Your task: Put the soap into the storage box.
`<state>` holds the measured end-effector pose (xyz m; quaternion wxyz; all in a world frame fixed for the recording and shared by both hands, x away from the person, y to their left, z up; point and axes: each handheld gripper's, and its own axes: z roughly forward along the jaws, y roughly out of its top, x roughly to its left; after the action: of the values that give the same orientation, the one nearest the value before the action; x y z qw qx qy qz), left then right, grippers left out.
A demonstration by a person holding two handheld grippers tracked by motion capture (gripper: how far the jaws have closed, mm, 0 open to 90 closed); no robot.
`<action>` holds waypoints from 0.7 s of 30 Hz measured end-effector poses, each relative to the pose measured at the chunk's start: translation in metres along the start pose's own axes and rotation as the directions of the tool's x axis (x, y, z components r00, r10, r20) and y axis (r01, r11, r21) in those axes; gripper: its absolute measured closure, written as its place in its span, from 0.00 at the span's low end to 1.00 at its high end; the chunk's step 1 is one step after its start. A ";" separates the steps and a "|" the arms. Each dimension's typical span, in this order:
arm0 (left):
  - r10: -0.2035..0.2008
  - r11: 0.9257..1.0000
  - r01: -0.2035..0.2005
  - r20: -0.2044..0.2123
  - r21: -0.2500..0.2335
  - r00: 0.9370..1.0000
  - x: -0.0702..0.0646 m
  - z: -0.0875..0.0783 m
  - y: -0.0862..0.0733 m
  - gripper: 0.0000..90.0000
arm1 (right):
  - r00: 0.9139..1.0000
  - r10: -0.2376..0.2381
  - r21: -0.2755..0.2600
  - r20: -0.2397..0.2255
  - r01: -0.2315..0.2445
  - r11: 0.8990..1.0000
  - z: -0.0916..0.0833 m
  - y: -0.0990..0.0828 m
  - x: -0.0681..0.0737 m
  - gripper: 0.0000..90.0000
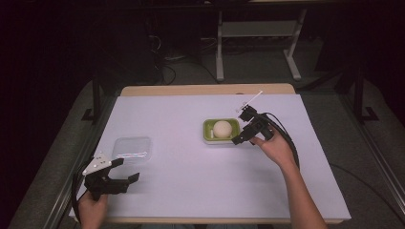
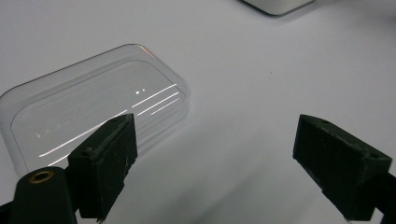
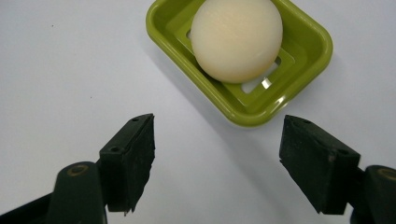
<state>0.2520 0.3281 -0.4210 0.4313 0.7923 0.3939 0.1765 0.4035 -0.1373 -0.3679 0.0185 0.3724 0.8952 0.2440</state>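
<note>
Two light, stiff plastic pieces and one smooth pale soap ball (image 3: 236, 37) make up the job: the ball sits in the green soap dish (image 3: 308, 60), best gripped by its rim. The clear lid (image 2: 93, 107) lies well left of the dish. Right tongs (image 3: 217, 161) hover spread before the dish, empty; left tongs (image 2: 215, 168) gape beside the lid, touching nothing.

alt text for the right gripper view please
A round cream soap sits in a green dish on a white table. The right tool is open just short of the dish, with its two black jaws spread wide and touching nothing.
</note>
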 end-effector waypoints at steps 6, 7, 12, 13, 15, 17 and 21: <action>-0.003 1.000 0.003 0.001 -0.008 1.000 0.000 0.001 0.000 0.14 | 1.000 0.013 -0.012 -0.003 -0.013 1.000 -0.005 -0.010 -0.001 0.29; -0.003 1.000 0.003 0.002 -0.007 1.000 0.000 0.001 0.000 0.14 | 1.000 0.016 -0.015 -0.005 -0.016 1.000 -0.006 -0.012 -0.001 0.29; -0.004 1.000 0.004 0.001 -0.008 1.000 0.000 0.002 0.000 0.14 | 1.000 0.016 -0.027 -0.003 -0.016 1.000 -0.010 -0.020 0.000 0.29; -0.001 1.000 0.001 0.001 -0.005 1.000 0.000 0.001 0.000 0.14 | 1.000 0.015 -0.031 -0.007 -0.016 0.999 -0.011 -0.022 0.000 0.29; -0.001 1.000 0.001 0.001 -0.008 1.000 -0.001 0.002 0.000 0.14 | 1.000 0.016 -0.030 -0.006 -0.016 0.999 -0.013 -0.026 0.001 0.29; -0.001 1.000 0.001 0.001 -0.009 1.000 0.000 0.002 -0.001 0.14 | 1.000 0.013 -0.042 -0.007 -0.013 0.999 -0.015 -0.030 0.002 0.29; 0.003 1.000 -0.003 0.000 -0.004 1.000 0.000 0.002 -0.001 0.14 | 1.000 0.012 -0.046 -0.008 -0.013 0.999 -0.016 -0.040 0.004 0.29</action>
<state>0.2530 0.3269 -0.4229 0.4328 0.7920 0.3923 0.1778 0.3711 -0.1651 -0.3713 0.0222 0.3765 0.8871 0.2659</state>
